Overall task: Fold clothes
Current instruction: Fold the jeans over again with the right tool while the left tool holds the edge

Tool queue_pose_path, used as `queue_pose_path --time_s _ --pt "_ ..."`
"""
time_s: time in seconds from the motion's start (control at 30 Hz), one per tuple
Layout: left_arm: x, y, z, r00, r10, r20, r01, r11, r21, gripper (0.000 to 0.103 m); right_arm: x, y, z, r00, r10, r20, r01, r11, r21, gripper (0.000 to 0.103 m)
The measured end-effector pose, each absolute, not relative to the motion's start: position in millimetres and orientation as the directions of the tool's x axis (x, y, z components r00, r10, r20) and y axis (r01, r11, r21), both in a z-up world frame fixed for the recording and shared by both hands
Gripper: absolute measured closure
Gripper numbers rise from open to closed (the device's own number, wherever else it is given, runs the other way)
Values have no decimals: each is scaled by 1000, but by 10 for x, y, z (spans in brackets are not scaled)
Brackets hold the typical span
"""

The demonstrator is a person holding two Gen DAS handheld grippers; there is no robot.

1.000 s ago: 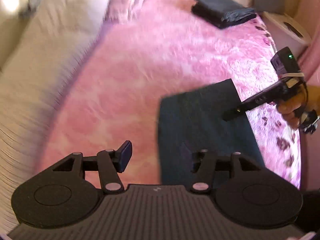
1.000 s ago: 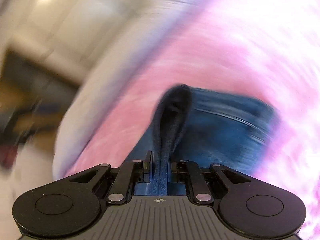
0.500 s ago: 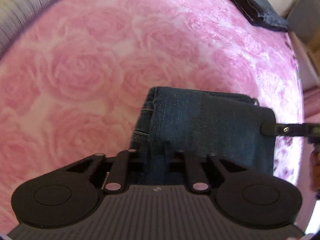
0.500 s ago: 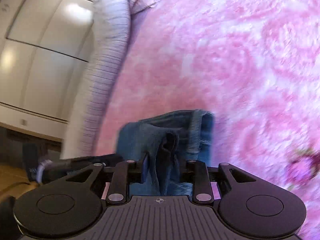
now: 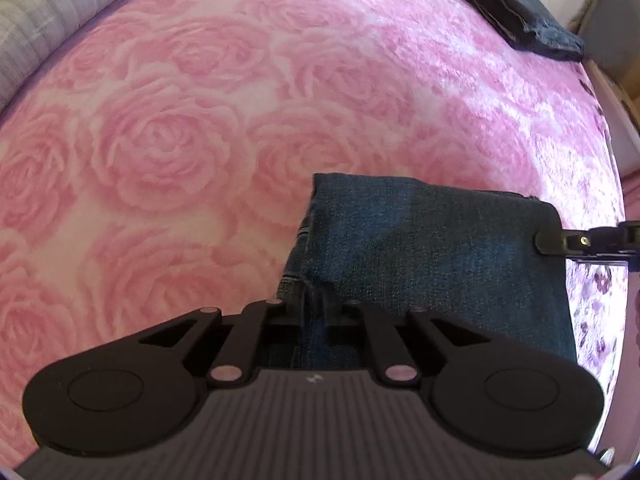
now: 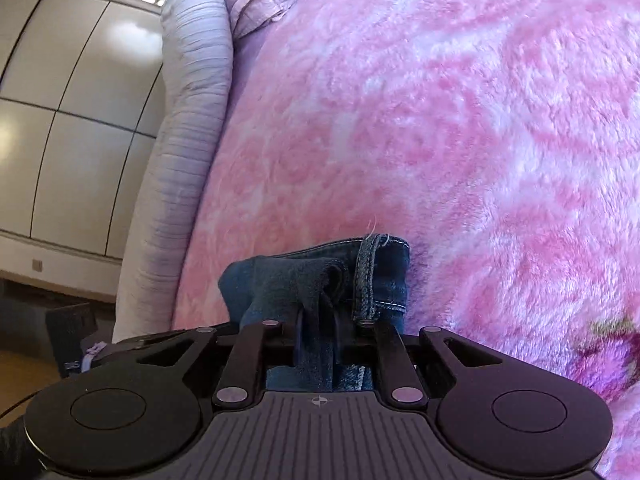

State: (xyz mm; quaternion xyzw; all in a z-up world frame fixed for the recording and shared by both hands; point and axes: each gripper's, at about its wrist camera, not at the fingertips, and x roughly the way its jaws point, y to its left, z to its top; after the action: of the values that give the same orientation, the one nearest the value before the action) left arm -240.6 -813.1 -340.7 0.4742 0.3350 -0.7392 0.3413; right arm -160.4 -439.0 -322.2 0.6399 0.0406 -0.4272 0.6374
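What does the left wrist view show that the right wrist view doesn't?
Only the left wrist view shows the second folded dark garment at the far corner of the bed, the flat top face of the jeans, and the right tongs reaching in at their right edge. Only the right wrist view shows the white wardrobe doors, the wood floor and the jeans' stitched hem. Both show the pink rose blanket, the grey ribbed bolster, and denim between the tongs; the left tongs are opening.

Dark blue jeans [image 5: 432,248] lie on a pink rose-patterned blanket [image 5: 180,152] beside grey bedding [image 5: 36,12].
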Motion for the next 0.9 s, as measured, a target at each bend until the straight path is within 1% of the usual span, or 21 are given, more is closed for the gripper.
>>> queue_pose_path --time_s 0.03,0.07,0.13,0.17,0.2,0.27,0.33,0.47,0.53,0.57,0.6,0.63,0.67,0.73,0.8,0.83,0.87,0.9 --pt "-2363 -8127 -3388 -319 -190 -929 827 -534 -175 83 -1614 -4380 -3163 630 -490 -603 606 -176 776 86" --pt "-2293 -8123 -3345 -319 -192 -928 834 -522 -179 75 -1622 -4358 -3072 622 -493 -608 622 -162 766 78" --pt "-2152 -8108 -3258 -321 -197 -926 845 -501 -186 70 -1629 -4294 -2891 599 -517 -612 651 -131 748 68" --pt "-2073 -8073 -3209 -325 -201 -924 847 -496 -189 72 -1646 -4230 -2810 590 -531 -608 659 -119 743 55" --pt "-1995 -8039 -3160 -329 -206 -922 849 -492 -193 73 -1657 -4167 -2763 581 -538 -611 668 -115 736 39" --pt "-1839 -7967 -3072 -337 -210 -918 853 -482 -202 73 -1647 -4065 -2745 564 -542 -623 684 -118 720 25" --pt "-1708 -7871 -3106 -337 -185 -923 856 -469 -218 73 -1624 -3986 -2755 551 -541 -635 695 -124 709 24" --pt "-1489 -7693 -3330 -313 -137 -940 868 -444 -224 72 -1465 -4041 -3025 572 -498 -652 676 -164 718 24" --pt "-1430 -7656 -3475 -276 -117 -954 879 -433 -201 71 -1414 -4085 -3166 557 -483 -676 676 -209 706 24" --pt "-1437 -7650 -3573 -224 -94 -970 883 -441 -161 72 -1401 -4103 -3234 546 -484 -684 670 -238 703 24" --pt "-1443 -7642 -3656 -183 -77 -980 883 -451 -130 76 -1399 -4105 -3286 541 -496 -679 651 -263 712 27" --pt "-1448 -7628 -3686 -184 -80 -980 875 -467 -126 75 -1394 -4107 -3314 540 -505 -673 637 -277 719 29" --pt "-1449 -7619 -3707 -187 -82 -979 869 -478 -126 75 -1385 -4119 -3336 546 -507 -667 625 -283 727 44" --pt "-1386 -7642 -3669 -235 -68 -970 871 -458 -179 75 -1398 -4156 -3357 561 -492 -665 615 -290 733 45" --pt "-1265 -7647 -3639 -302 -41 -953 868 -425 -257 81 -1434 -4201 -3355 580 -473 -663 612 -284 738 55" --pt "-1236 -7624 -3647 -315 -20 -949 867 -414 -279 83 -1453 -4226 -3349 592 -463 -660 612 -275 741 57" --pt "-1207 -7601 -3654 -329 1 -944 865 -402 -301 86 -1467 -4255 -3333 603 -450 -658 614 -264 743 60" --pt "-1191 -7568 -3655 -340 19 -940 861 -395 -319 94 -1479 -4286 -3305 613 -436 -659 618 -256 744 62"
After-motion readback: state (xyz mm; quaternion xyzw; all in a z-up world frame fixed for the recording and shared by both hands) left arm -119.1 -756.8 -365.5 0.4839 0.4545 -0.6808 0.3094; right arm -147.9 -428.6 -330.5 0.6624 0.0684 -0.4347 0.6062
